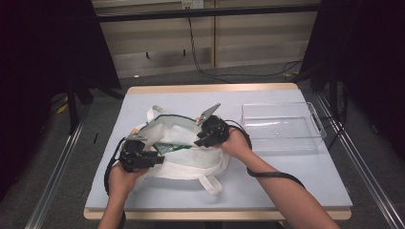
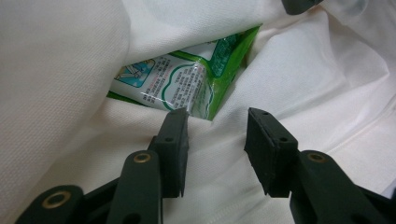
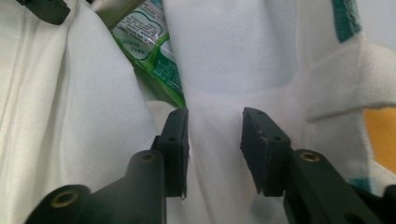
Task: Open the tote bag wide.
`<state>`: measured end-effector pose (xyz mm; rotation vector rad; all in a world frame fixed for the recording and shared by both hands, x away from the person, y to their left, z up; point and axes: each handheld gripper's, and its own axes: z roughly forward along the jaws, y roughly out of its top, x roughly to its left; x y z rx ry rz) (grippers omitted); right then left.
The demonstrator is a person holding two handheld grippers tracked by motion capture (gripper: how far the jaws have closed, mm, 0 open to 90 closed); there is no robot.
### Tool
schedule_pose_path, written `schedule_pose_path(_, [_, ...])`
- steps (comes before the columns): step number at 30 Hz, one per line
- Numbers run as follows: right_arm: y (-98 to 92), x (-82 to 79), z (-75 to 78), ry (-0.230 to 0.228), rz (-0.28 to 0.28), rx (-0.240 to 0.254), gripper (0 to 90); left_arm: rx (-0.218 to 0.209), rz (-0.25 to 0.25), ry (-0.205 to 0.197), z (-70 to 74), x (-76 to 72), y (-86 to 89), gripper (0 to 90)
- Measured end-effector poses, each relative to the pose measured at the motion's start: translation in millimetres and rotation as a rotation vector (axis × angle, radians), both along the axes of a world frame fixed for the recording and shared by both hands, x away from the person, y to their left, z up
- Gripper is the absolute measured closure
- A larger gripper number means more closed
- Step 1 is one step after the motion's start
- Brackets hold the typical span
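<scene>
Overhead, a white cloth bag (image 1: 191,152) lies mid-tabletop (image 1: 296,176), a clear plastic tray (image 1: 282,125) to its right. Both gripper views show a green-and-white packet (image 2: 187,84) inside the bag. The left gripper (image 2: 217,140) and right gripper (image 3: 215,140) have fingers parted, apparently straddling folds of cloth.

Grey carpet floor (image 1: 157,78), pale panelled wall (image 1: 258,43), dark curtains (image 1: 43,62) flanking.
</scene>
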<state>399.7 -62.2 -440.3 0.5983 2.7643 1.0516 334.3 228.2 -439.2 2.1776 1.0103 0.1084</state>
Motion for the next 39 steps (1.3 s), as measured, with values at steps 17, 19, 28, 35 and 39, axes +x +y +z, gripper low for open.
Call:
schedule_pose_path(17, [11.7,2.7,-19.8,0.055,0.005,-0.067,78.8,0.013,-0.011,0.000,4.4,-1.6,-1.3,55.2])
schedule_pose_path(19, [12.8,2.9,-22.3,0.064,0.015,-0.072,85.5,0.005,0.006,-0.018,5.8,-1.7,-0.5,53.6])
schedule_pose_path(28, [11.0,0.7,-17.3,0.059,-0.014,-0.048,90.0,0.036,0.000,0.006,1.1,-0.9,-0.2,53.8])
schedule_pose_path(35, [6.6,1.8,-11.1,0.042,-0.029,-0.022,90.0,0.033,-0.003,0.022,-4.2,-0.4,-0.9,57.5])
schedule_pose_path(39, [4.4,2.4,-8.9,0.045,-0.042,-0.003,90.0,0.052,-0.017,0.027,-5.5,-0.3,-0.8,65.3])
